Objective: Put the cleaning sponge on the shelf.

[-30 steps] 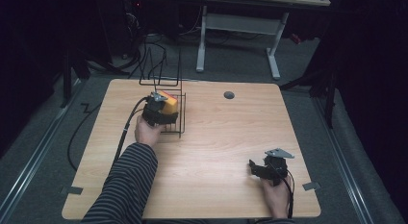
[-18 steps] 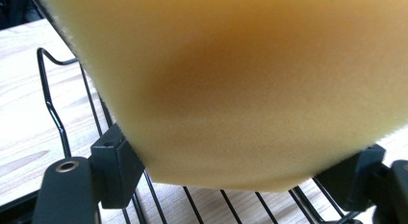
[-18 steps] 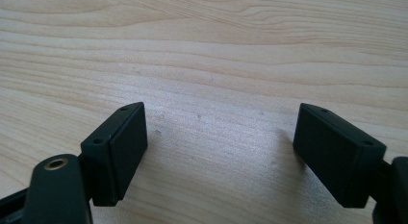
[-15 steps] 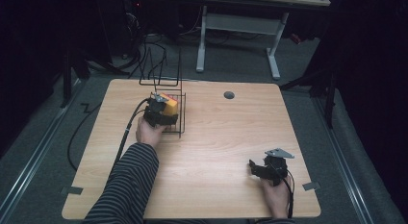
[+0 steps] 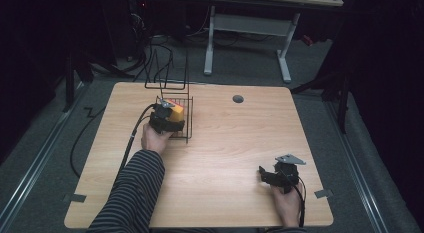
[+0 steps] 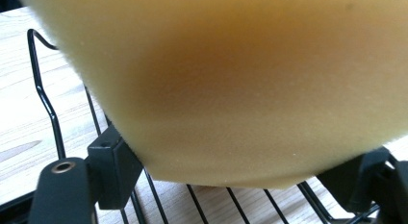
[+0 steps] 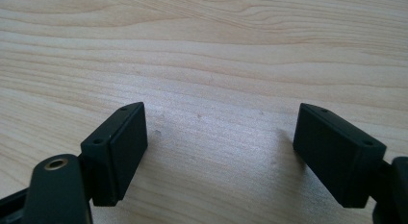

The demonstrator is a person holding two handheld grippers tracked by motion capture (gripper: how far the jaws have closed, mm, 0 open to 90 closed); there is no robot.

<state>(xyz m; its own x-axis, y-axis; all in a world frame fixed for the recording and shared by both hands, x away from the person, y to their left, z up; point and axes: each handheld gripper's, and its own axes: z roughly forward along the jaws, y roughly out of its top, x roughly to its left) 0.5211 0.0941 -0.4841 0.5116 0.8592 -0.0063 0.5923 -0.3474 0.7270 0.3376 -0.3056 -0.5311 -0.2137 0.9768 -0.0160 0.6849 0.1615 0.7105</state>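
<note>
Left gripper (image 5: pixel 172 124) at the wire rack (image 5: pixel 186 105), jaws just been opening around the yellow sponge (image 6: pixel 231 84) — sponge between them, pads at its lower corners and, going by the left gripper view, touching the foam, though how firmly cannot be told. Sponge directly ahead of the jaws, very close, above the rack's black wires; wood table (image 5: pixel 235 143) beneath the wires. In the high view, sponge (image 5: pixel 175 109) at the near side of the rack, just beyond the left hand (image 5: pixel 155 139).

Right gripper (image 5: pixel 272 177) well apart, low over bare wood at the table's near right, jaws spread wide with nothing between them (image 7: pixel 219 152).

Likely trouble from here: foam springing back as the pinch loosens, tipping or bouncing off the wires instead of settling flat. Could also cling to one pad and drag out with the withdrawal. A jaw tip hooking a rack wire on the way back — enough to shift the light rack across the wood.
</note>
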